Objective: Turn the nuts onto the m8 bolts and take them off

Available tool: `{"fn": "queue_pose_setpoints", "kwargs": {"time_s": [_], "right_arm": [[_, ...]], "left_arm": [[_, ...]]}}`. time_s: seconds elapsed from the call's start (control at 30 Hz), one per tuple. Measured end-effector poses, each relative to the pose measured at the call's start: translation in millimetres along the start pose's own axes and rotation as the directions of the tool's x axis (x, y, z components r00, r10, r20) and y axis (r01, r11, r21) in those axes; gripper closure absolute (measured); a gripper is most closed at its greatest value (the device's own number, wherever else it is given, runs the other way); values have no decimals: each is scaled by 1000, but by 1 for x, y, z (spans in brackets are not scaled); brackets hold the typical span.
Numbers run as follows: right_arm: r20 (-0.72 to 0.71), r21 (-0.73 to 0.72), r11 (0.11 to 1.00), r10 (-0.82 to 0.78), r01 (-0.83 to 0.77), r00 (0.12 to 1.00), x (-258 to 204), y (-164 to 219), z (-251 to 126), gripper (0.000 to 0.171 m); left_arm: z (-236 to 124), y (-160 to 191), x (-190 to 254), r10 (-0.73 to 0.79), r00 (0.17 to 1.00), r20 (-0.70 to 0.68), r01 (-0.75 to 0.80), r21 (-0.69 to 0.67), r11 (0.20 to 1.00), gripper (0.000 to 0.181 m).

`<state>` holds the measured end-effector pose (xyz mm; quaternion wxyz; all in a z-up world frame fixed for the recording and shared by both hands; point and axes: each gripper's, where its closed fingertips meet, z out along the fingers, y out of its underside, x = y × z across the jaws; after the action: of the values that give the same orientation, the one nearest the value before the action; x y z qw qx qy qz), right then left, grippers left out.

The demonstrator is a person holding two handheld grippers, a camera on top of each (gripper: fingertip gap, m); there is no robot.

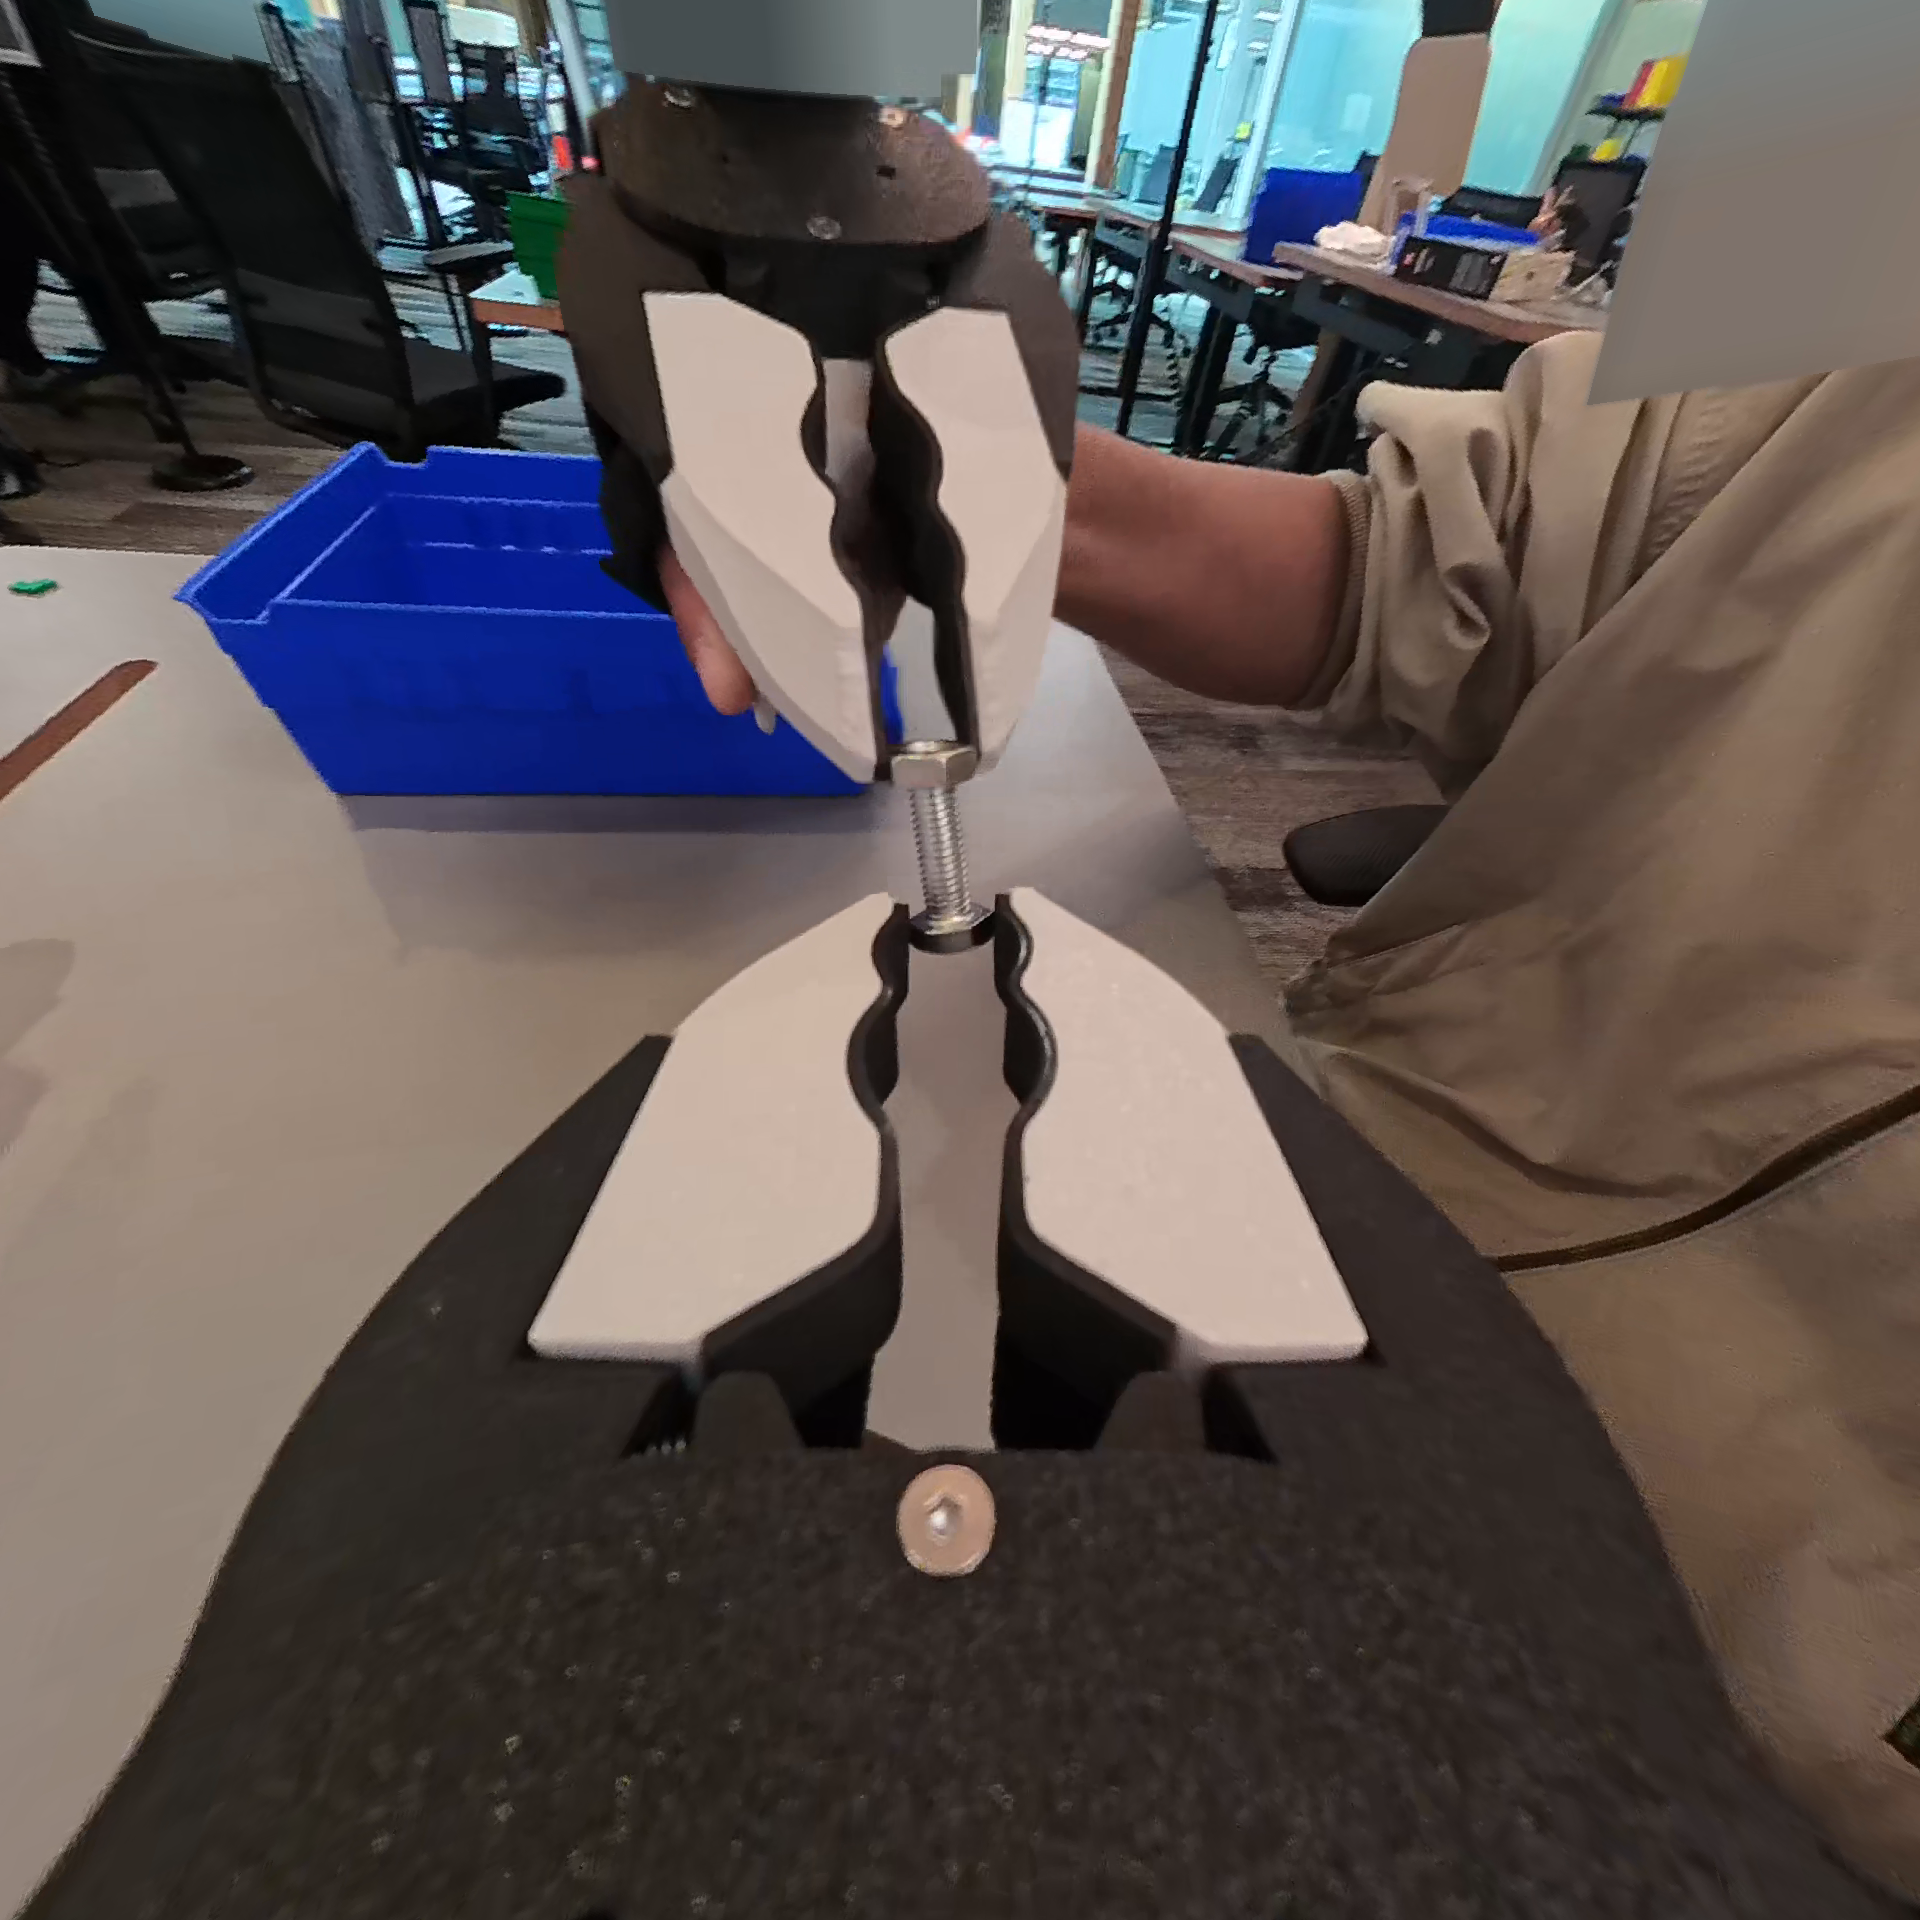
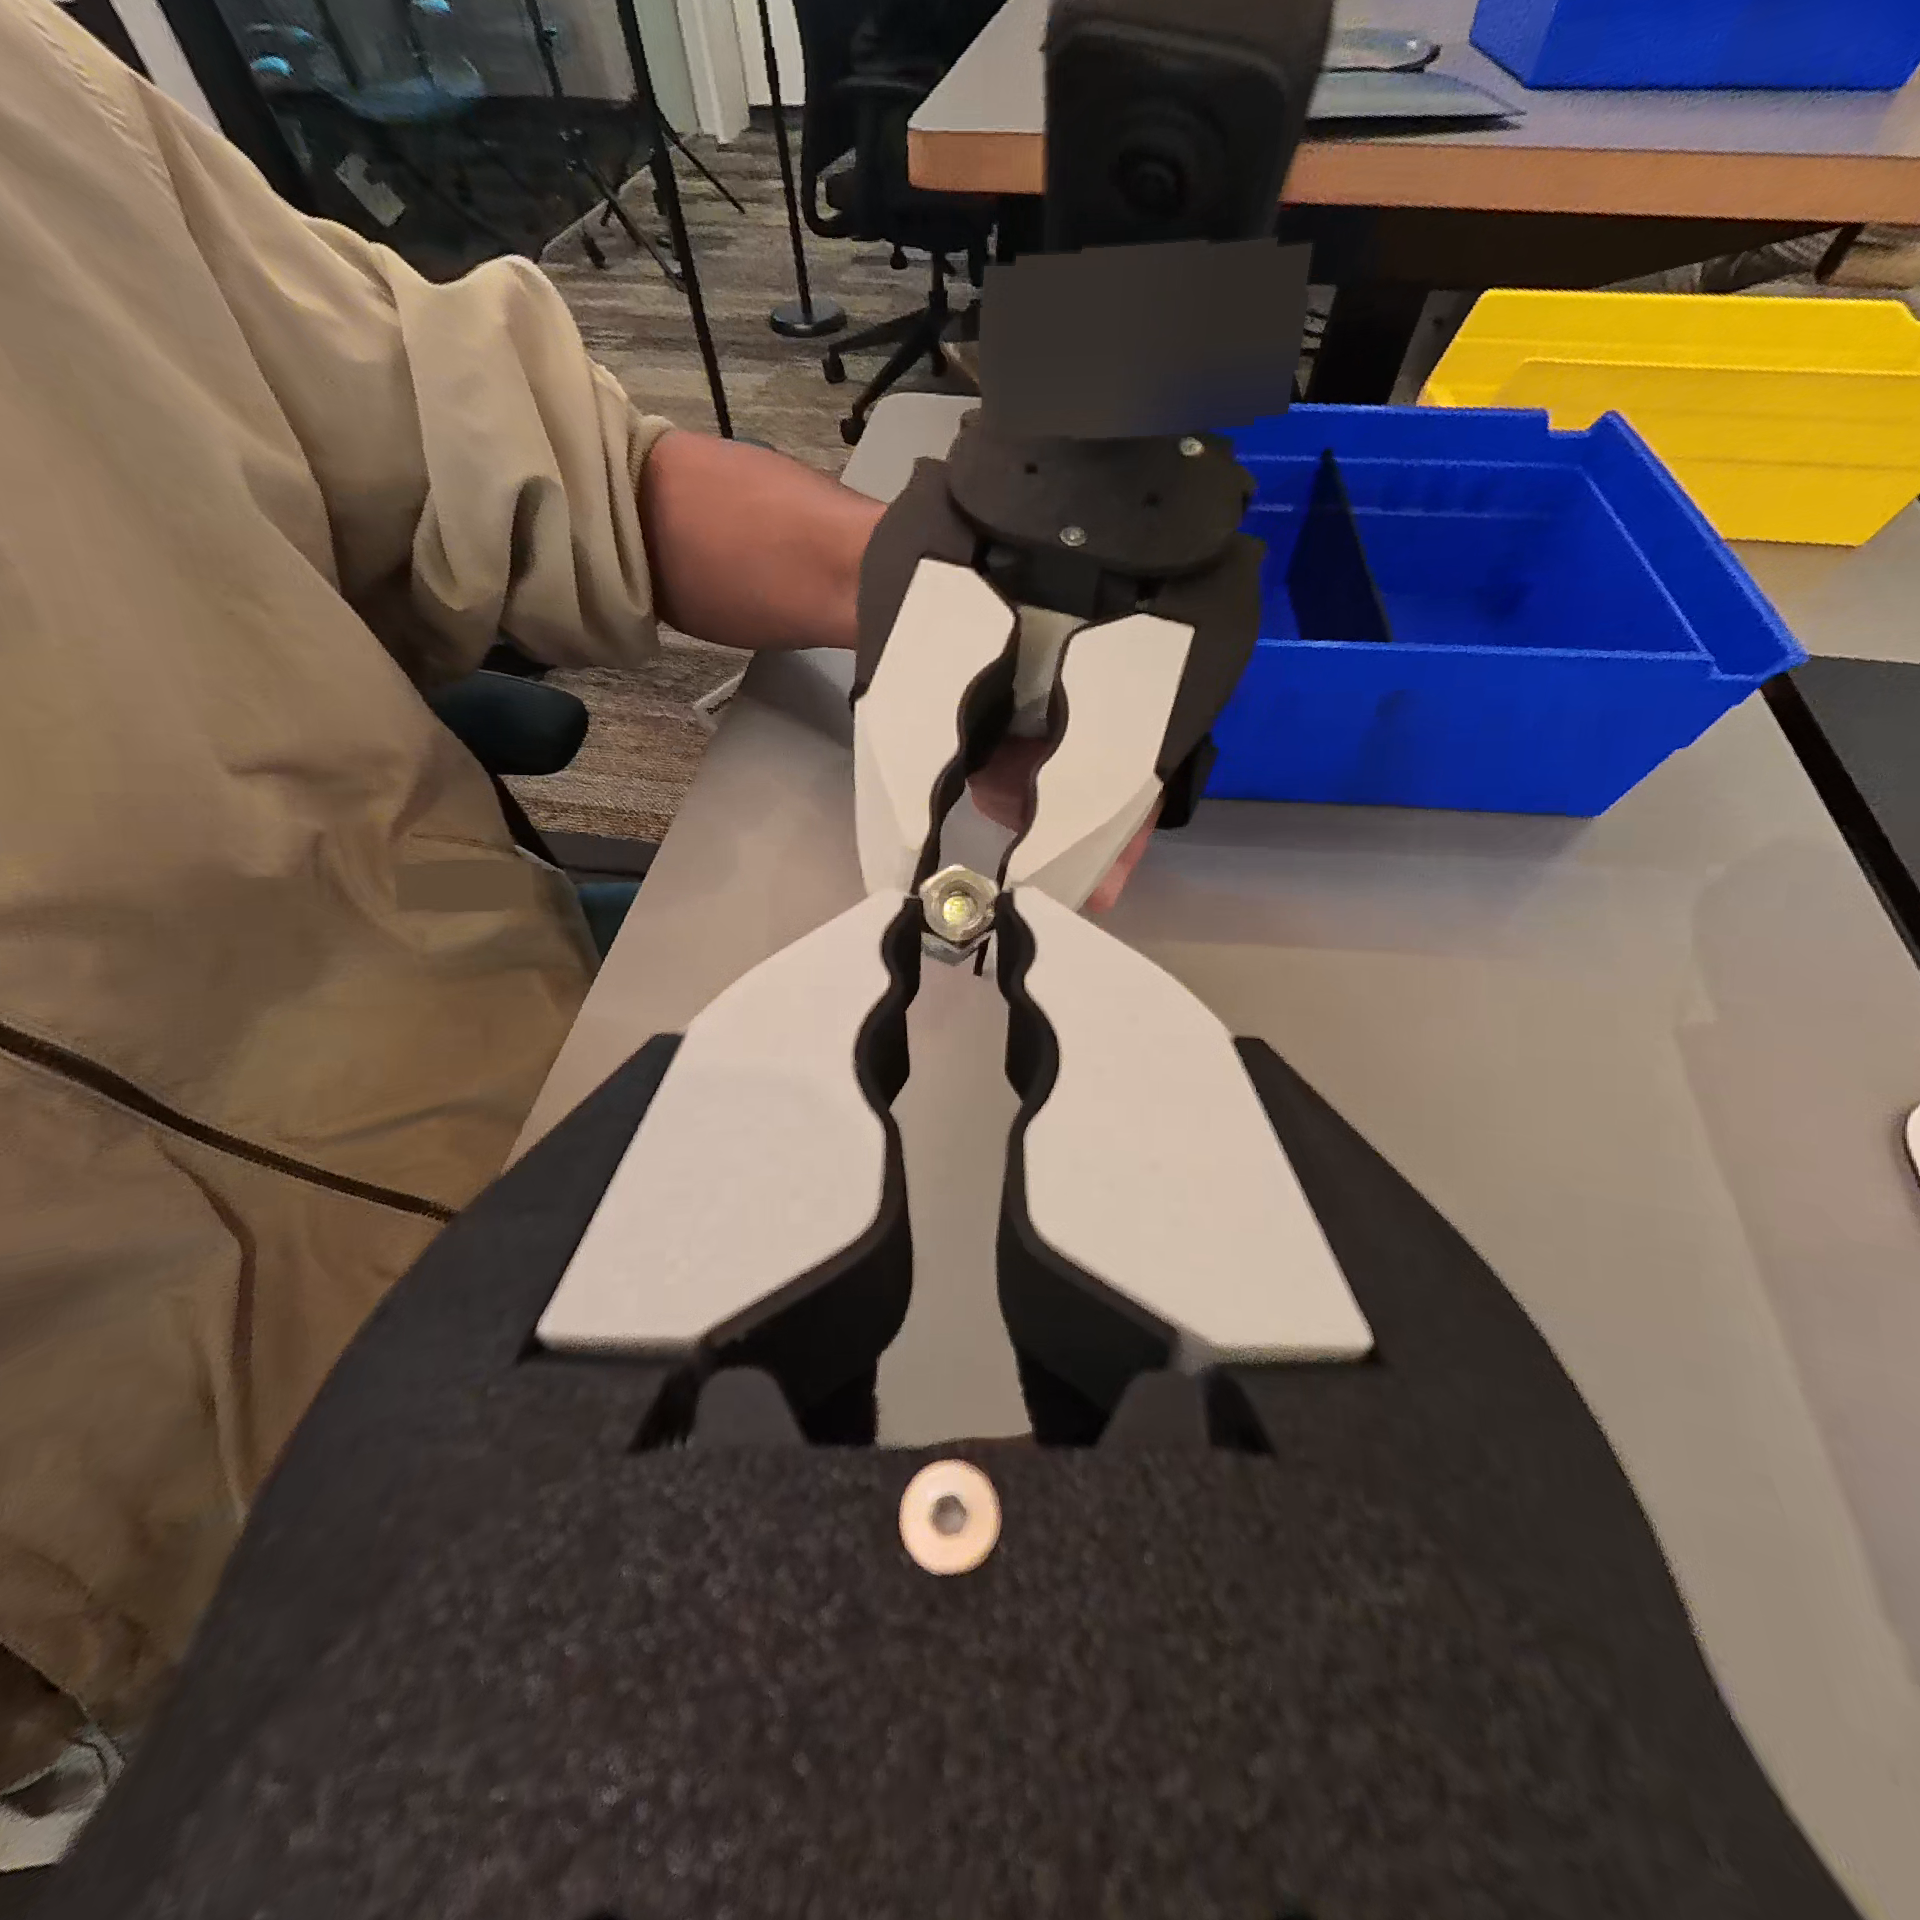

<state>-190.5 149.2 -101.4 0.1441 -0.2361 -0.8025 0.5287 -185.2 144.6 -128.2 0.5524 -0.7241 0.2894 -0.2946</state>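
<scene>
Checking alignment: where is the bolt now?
Left wrist view, centre: the bolt spans from the left hand-held gripper to the right hand-held gripper, beside the blue bin.

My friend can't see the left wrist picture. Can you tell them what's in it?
Two grippers hold a silver bolt between their tips: the left gripper pinches the near end and the right gripper pinches the far end. Behind them a blue bin sits on a grey table.
</scene>
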Motion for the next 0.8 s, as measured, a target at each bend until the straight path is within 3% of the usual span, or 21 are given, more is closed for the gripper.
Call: {"fn": "queue_pose_setpoints", "kwargs": {"time_s": [0.17, 0.4, 0.8], "right_arm": [[-54, 13, 999, 33, -33, 998, 9, 5, 1, 157], [-127, 20, 998, 57, -55, 990, 16, 10, 5, 157], [-211, -1, 999, 31, -32, 977, 18, 11, 11, 157]], "left_arm": [[-1, 5, -13, 63, 986, 156, -58, -39, 998, 166], [4, 12, -24, 174, 899, 402, -128, -140, 982, 166], [0, 16, -31, 169, 804, 570, -94, -159, 983, 166]]}}
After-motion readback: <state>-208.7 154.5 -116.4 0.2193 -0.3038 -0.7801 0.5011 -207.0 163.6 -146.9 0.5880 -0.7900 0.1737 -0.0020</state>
